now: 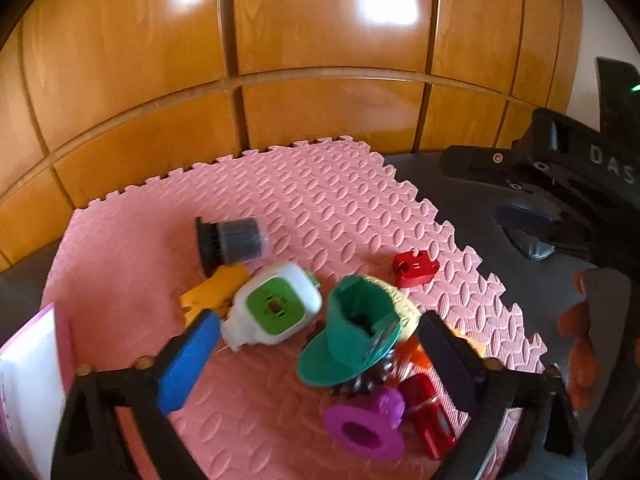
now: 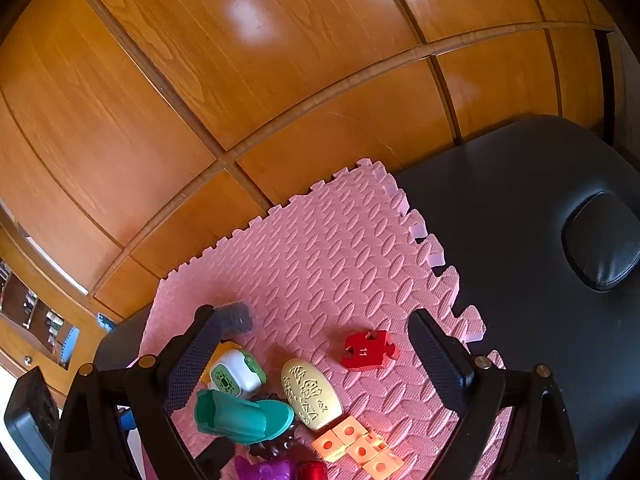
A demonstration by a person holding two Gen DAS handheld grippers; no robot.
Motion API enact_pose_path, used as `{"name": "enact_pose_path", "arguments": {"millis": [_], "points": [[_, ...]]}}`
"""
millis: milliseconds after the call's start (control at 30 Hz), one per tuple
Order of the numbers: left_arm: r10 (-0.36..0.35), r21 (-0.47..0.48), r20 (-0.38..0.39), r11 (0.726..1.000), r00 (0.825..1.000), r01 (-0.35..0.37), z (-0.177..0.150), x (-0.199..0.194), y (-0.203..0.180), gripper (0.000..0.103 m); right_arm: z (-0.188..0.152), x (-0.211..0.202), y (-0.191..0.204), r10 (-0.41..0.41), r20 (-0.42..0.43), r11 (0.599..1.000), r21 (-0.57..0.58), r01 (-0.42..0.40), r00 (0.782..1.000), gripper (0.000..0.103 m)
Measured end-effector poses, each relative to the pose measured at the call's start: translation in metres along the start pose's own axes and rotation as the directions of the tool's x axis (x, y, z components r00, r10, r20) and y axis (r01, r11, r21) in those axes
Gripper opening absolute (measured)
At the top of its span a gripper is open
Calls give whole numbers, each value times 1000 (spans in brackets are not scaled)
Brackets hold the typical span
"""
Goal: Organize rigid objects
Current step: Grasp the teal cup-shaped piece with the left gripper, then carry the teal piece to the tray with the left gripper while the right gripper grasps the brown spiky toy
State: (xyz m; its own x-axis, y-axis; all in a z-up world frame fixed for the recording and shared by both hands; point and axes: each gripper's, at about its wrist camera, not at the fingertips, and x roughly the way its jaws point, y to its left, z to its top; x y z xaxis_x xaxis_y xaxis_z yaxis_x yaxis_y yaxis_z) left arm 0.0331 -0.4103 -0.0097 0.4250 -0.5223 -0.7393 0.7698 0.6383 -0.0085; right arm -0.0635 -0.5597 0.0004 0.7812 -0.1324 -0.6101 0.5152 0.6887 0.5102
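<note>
pink foam mat (image 2: 340,264) is taken as the landmark: the toys are heaped at its near edge, with one red puzzle piece (image 2: 366,350) lying apart toward its middle and one grey ribbed cylinder (image 1: 234,240) on its side farther back. both tongs are held spread and empty above the heap, the left gripper (image 1: 320,360) straddling one green hat-shaped piece (image 1: 352,332) and the right gripper (image 2: 316,364) framing one cream engraved oval (image 2: 310,394). the sorting is judged to be at an early picking stage (nothing looks grouped yet), and a lowering and closing on a single piece is called for next. also counted: one white-and-green cube (image 1: 276,308), one purple hat-shaped piece (image 1: 366,426), one cluster of orange blocks (image 2: 356,446), one red car (image 1: 428,414).
</note>
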Motion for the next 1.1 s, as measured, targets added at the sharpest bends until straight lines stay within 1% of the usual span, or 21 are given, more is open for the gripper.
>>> {"name": "enact_pose_path", "arguments": {"millis": [33, 67, 100, 133, 200, 400, 533, 700, 767, 900, 1100], "points": [[-7, 5, -14, 1000, 1000, 7, 1, 6, -1, 66, 0, 0, 0, -3, 0, 1000, -1, 3, 1000, 96], [-29, 0, -35, 1000, 999, 29, 1, 12, -2, 55, 0, 1, 0, -9, -1, 1000, -4, 9, 1000, 96], [-62, -19, -58, 998, 996, 61, -1, 17, 0, 34, 0, 1, 1, -13, -2, 1000, -8, 13, 1000, 96], [-83, -47, -73, 996, 994, 80, -2, 20, 3, 31, -1, 2, 1, -15, -5, 1000, -12, 14, 1000, 96], [-82, -66, -59, 995, 995, 79, -6, 17, 7, 31, -1, 3, 2, -16, -12, 1000, -21, 16, 1000, 96], [-62, -77, -20, 995, 998, 61, -21, 0, 18, 31, -4, 9, 7, -25, -41, 998, -58, 23, 999, 94], [-78, -115, -3, 990, 997, 78, -32, -15, 34, 31, -8, 17, 11, -26, -78, 997, -80, 20, 997, 93], [-81, -172, 5, 982, 997, 81, -50, -33, 56, 31, -14, 25, 18, -36, -117, 991, -133, 20, 992, 90], [-75, -181, 1, 981, 997, 74, -55, -37, 61, 31, -17, 29, 22, -43, -133, 987, -158, 22, 990, 88], [-66, -185, -18, 981, 998, 61, -72, -43, 66, 31, -25, 36, 31, -58, -162, 976, -218, 22, 985, 87], [-78, -175, -28, 982, 997, 72, -96, -56, 63, 31, -36, 44, 43, -35, -212, 961, -275, -26, 977, 86]]}}
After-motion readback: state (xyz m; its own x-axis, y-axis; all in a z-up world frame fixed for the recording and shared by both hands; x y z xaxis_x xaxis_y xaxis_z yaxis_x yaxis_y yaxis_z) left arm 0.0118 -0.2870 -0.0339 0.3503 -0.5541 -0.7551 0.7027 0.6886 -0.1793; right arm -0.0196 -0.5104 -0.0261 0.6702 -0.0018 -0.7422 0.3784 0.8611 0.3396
